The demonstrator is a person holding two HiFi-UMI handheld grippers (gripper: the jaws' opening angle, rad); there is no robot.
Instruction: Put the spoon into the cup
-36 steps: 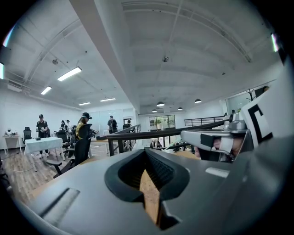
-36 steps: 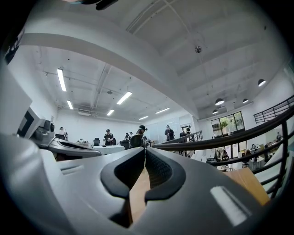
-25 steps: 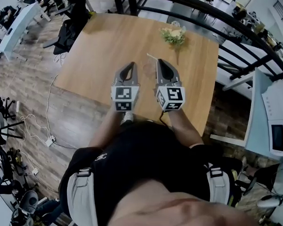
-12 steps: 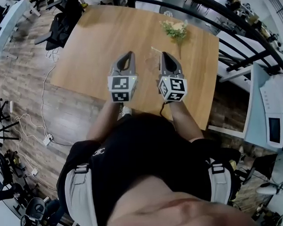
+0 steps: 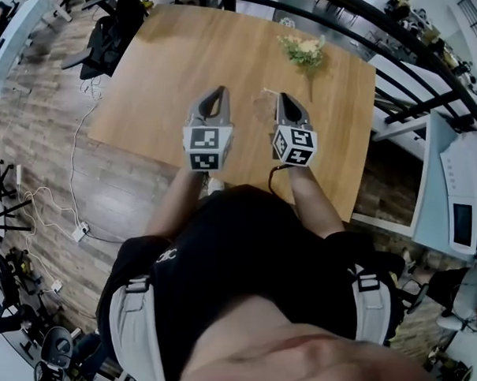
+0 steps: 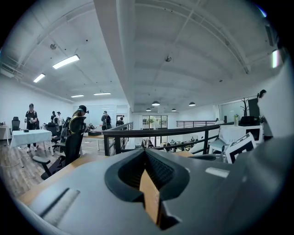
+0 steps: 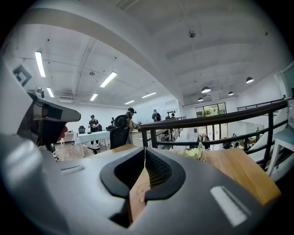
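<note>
Wooden table (image 5: 178,70) across the upper frame in the head view, bare but for a few small things toward its far right. Below it, a person in a dark top, forearms stretched over the near edge. Left gripper (image 5: 221,92) and right gripper (image 5: 283,98) side by side above the near half of the board, both pointing away from the body. Jaws of each pressed together at the tips and holding nothing, plain in each gripper view, with only tabletop showing through the gap behind the tips. Bunch of pale flowers (image 5: 305,50) near the far right corner, well apart from either tool. Between the two tips and nearer the right one, a faint clear outline, probably the cup (image 5: 263,107), too glassy to make out firmly. Just beyond it a thin pale line, likely the spoon (image 5: 270,91); lying on the wood or touching the cup, impossible to tell.

Judged as the very start: approach only, no pick-up begun. Calls next for opening the right jaws, lowering onto the thin handle and pinching it cleanly off the board, perhaps with the left steadying the cup.

Against a second ago: same shut, paired pose, right gripper eased slightly rightward; framing drifted, flowers now closer to the top right.
</note>
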